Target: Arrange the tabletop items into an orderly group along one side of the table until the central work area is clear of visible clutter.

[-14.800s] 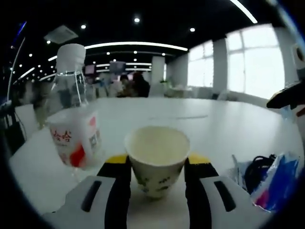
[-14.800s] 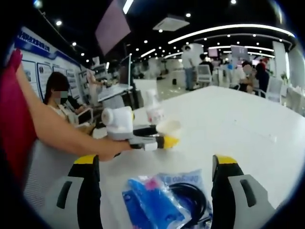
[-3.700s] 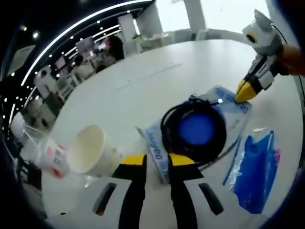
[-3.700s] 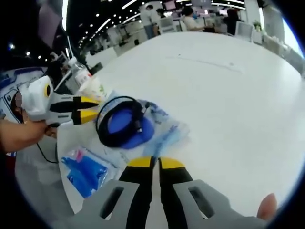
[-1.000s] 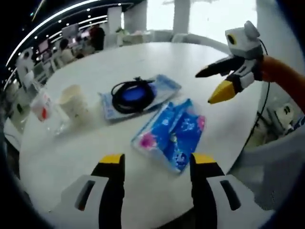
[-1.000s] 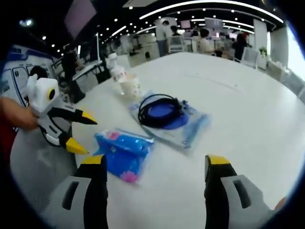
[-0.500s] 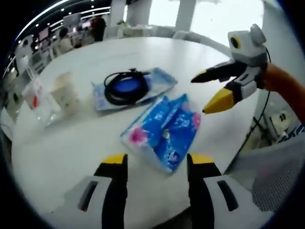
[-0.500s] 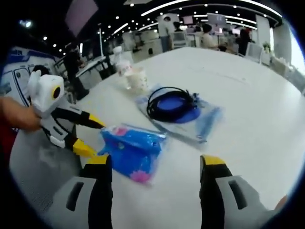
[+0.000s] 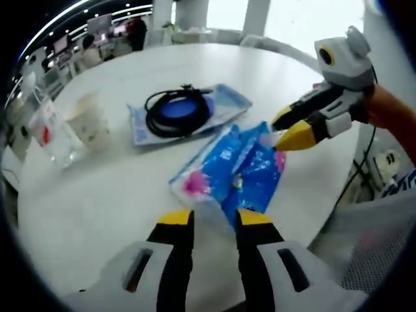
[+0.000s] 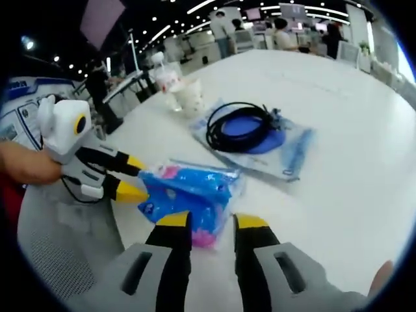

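Blue packet lies flat near the table edge, a gripper at each end. Left gripper: jaws drawn nearly together at the packet's pink corner; in the right gripper view its yellow tips sit at the packet's edge. Whether it actually pinches the wrapper, cannot tell. Right gripper: jaws likewise close-set, the packet's near edge between the tips; grip unclear. In the left gripper view its tips meet the packet's far end, one just above and one at the edge.

Clear bag with a coiled black cable lies just beyond the packet, apart from it. Paper cup stands upright farther along the same side, bottle just beside it. Hand holds the left gripper's body
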`<control>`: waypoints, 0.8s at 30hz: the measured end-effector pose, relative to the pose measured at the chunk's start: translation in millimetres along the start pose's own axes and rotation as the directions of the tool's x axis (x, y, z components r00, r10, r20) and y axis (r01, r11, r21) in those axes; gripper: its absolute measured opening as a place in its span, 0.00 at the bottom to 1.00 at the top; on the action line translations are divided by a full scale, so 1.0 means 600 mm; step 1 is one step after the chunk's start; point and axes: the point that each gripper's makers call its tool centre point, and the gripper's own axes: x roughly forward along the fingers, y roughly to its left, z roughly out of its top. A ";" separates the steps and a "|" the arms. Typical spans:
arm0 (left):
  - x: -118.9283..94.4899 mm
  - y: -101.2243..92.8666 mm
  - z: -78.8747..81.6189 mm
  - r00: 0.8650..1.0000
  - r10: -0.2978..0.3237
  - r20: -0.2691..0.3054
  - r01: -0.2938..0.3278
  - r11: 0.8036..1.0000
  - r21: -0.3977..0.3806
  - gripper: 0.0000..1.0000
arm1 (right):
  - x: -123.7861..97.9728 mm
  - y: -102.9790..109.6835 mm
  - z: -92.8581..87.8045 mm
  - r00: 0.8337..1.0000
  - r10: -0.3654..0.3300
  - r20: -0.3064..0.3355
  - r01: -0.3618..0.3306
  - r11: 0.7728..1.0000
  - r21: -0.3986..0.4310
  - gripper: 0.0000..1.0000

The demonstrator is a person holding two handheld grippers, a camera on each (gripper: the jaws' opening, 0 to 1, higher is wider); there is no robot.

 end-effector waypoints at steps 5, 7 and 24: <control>0.004 0.006 0.002 1.000 0.011 -0.001 -0.011 1.000 0.001 0.05 | -0.001 -0.006 -0.008 1.000 -0.001 -0.013 0.001 1.000 0.007 0.07; 0.004 0.007 0.004 1.000 0.013 0.003 -0.013 1.000 0.000 0.03 | -0.001 -0.008 -0.009 1.000 -0.001 -0.012 0.001 1.000 0.010 0.06; -0.006 -0.022 0.077 0.994 -0.018 0.105 0.010 0.997 0.076 0.00 | -0.070 -0.038 0.010 0.995 -0.075 0.069 0.073 0.997 0.033 0.01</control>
